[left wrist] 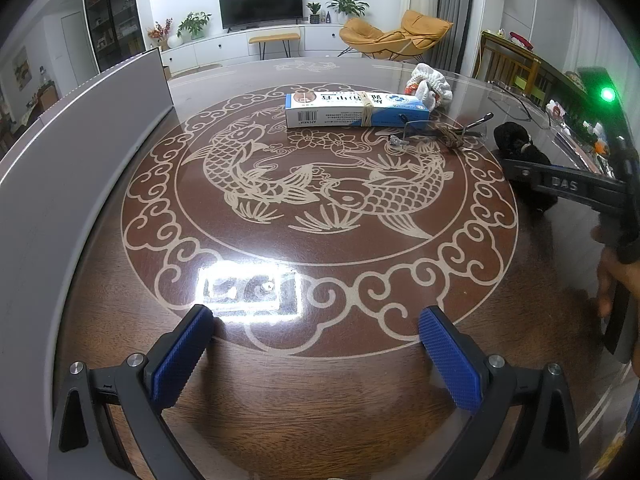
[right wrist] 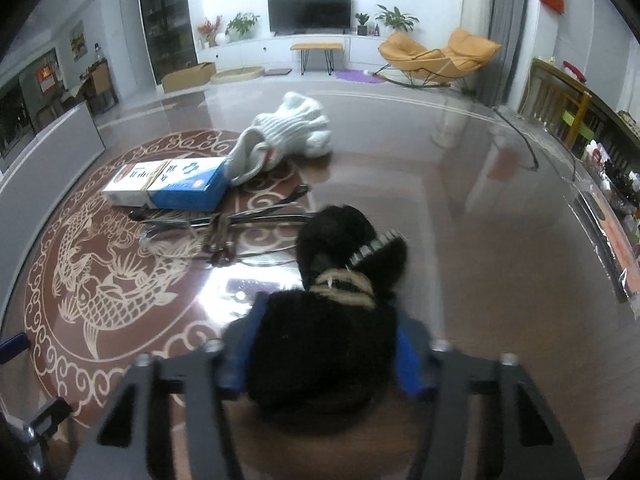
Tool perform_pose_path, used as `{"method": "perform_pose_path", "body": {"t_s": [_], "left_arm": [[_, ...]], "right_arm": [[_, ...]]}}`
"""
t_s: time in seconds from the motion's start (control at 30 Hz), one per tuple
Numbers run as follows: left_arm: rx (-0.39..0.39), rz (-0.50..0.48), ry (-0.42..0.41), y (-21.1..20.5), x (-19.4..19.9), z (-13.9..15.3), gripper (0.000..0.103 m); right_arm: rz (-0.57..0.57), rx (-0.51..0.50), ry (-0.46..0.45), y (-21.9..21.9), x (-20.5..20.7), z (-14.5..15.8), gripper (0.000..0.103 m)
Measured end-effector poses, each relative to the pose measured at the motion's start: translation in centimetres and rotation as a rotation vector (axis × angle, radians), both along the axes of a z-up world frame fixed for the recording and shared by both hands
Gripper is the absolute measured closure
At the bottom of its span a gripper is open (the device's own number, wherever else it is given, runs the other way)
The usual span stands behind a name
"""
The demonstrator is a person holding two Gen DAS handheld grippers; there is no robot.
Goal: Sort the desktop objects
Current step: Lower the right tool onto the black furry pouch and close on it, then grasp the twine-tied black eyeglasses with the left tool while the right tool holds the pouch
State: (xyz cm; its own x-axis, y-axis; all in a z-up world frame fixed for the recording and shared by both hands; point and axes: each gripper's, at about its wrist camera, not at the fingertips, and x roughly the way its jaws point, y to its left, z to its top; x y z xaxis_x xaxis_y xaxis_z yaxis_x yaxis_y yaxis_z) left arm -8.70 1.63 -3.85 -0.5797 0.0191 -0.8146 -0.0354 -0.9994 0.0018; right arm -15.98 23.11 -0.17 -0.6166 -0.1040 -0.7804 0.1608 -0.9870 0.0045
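Note:
My right gripper (right wrist: 326, 354) is shut on a black fuzzy bundle (right wrist: 340, 304) tied with tan cord, low over the table; the bundle also shows in the left wrist view (left wrist: 516, 142), with the right gripper's body in front of it. A blue and white box (left wrist: 356, 109) bound with a rubber band lies at the far centre, also in the right wrist view (right wrist: 172, 184). Clear glasses (left wrist: 440, 132) lie beside it, tied with brown cord, and show in the right view (right wrist: 224, 228). White gloves (left wrist: 430, 84) lie behind. My left gripper (left wrist: 316, 340) is open and empty above the near table.
The round brown table (left wrist: 280, 400) has a fish pattern under glass. A grey panel (left wrist: 80, 152) stands along its left side. Shelves with clutter (right wrist: 612, 184) run along the right. A lamp glare sits on the glass near my left gripper.

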Motion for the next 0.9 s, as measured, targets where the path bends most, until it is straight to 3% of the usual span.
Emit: {"method": "perform_pose_path", "body": {"t_s": [0.23,0.33,0.47,0.6,0.9], "left_arm": [[0.003,-0.007,-0.003,0.0,-0.2,-0.1,0.0],[0.002,-0.055,-0.008,0.5,-1.1,0.0,0.0],[0.001,-0.173,-0.01,2.0,-3.7,0.0,0.0],[0.0,-0.299,-0.013,3.3,-7.4,0.1,0.0],[-0.001,-0.396,-0.012,7.1,-14.7,0.2,0.0]], "right_arm": [[0.024,0.02,0.003,2.9,3.9,0.2,0.058],[0.003,0.002,0.001,4.3,5.4,0.2,0.057],[-0.01,-0.045,-0.001,5.4,5.5,0.3,0.057],[-0.007,-0.018,-0.001,4.9,5.5,0.3,0.056],[-0.006,0.001,0.0,4.7,5.8,0.1,0.056]]}}
